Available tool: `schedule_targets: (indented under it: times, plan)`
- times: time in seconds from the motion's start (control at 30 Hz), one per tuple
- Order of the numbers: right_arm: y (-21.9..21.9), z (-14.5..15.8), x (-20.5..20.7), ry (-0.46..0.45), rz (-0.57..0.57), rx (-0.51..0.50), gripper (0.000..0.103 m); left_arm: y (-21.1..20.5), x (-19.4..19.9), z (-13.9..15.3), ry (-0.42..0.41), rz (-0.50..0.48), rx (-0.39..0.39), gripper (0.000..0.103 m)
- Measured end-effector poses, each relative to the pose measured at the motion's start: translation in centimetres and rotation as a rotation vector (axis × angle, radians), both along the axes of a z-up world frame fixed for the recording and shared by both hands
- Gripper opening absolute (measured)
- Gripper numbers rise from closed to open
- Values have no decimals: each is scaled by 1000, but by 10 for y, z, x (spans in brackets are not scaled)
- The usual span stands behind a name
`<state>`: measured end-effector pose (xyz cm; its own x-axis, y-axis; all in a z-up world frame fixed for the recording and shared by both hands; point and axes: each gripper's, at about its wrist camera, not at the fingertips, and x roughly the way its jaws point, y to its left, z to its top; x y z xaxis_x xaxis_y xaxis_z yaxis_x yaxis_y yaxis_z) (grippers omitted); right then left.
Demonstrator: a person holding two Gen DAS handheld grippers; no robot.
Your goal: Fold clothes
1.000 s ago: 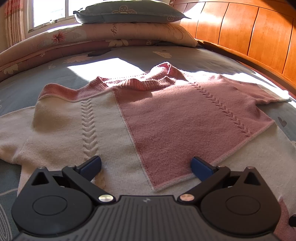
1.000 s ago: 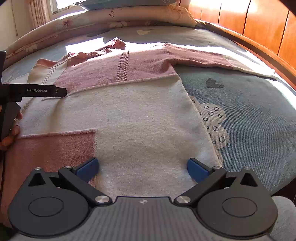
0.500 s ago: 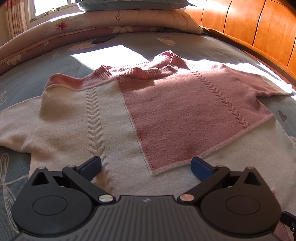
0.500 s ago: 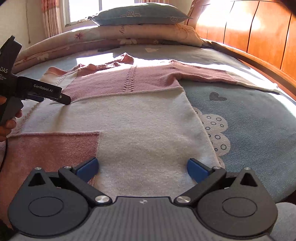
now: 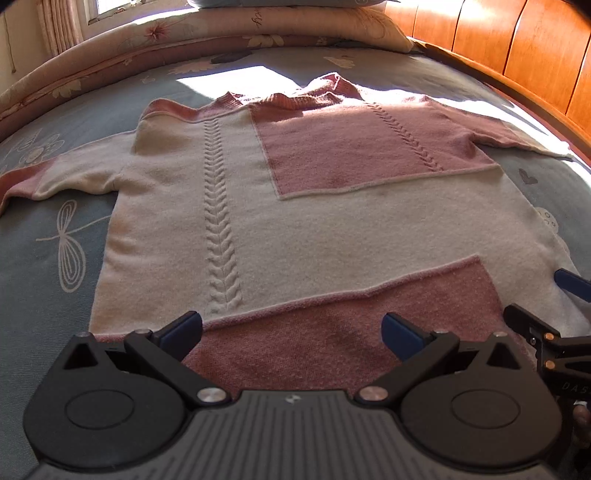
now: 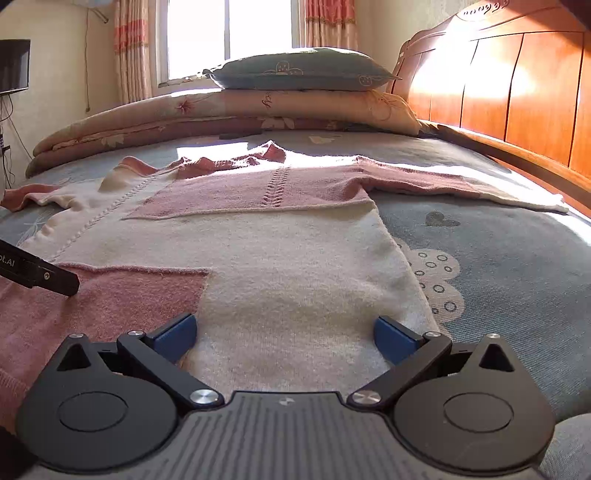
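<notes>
A pink and cream sweater (image 5: pixel 295 225) lies flat on the bed (image 5: pixel 48 258), front up, collar toward the far end and hem toward the cameras. Both sleeves spread out sideways: one runs off to the left in the left wrist view, the other reaches toward the headboard (image 6: pixel 517 92) on the right. A cable stitch runs down the cream side, another down the upper pink panel.

The left gripper (image 5: pixel 291 330) sits low over the hem, its blue-padded fingers spread wide with nothing between them, above the lower pink panel. The right gripper (image 6: pixel 284 332) is likewise spread wide and holds nothing, over the cream part of the hem near the sweater's right edge. Each tool shows at the edge of the other's view.

The bed is covered by a blue-grey sheet (image 6: pixel 498 258) printed with pale flowers, a dragonfly, hearts and a cloud of small circles. At the far end a folded floral quilt (image 6: pixel 221 114) lies across the bed, with a blue-green pillow (image 6: pixel 299 72) on top. The wooden headboard runs along the right, lit orange by the sun. Behind the pillow is a bright window (image 6: pixel 229 33) with pink striped curtains (image 6: pixel 129 48); sunlight falls in a patch across the sheet and collar. A dark screen (image 6: pixel 14 64) hangs on the cream wall at left
</notes>
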<state>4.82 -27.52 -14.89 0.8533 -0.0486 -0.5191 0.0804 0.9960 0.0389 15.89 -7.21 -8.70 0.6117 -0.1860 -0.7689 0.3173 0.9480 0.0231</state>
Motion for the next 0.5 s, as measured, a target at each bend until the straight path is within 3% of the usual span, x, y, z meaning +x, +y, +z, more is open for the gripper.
schedule_targets:
  times: [0.13, 0.23, 0.4, 0.5]
  plan:
    - [9, 3, -9, -29, 86, -14, 103, -44, 32, 29, -57, -54, 0, 102]
    - [20, 1, -10, -22, 139, -69, 103, -93, 63, 34, -62, -121, 13, 102]
    - [12, 1, -8, -4, 142, -21, 103, -171, 106, 13, -19, -190, 39, 102]
    - [8, 0, -9, 1, 151, -7, 103, -205, 120, -9, -10, -216, 94, 102]
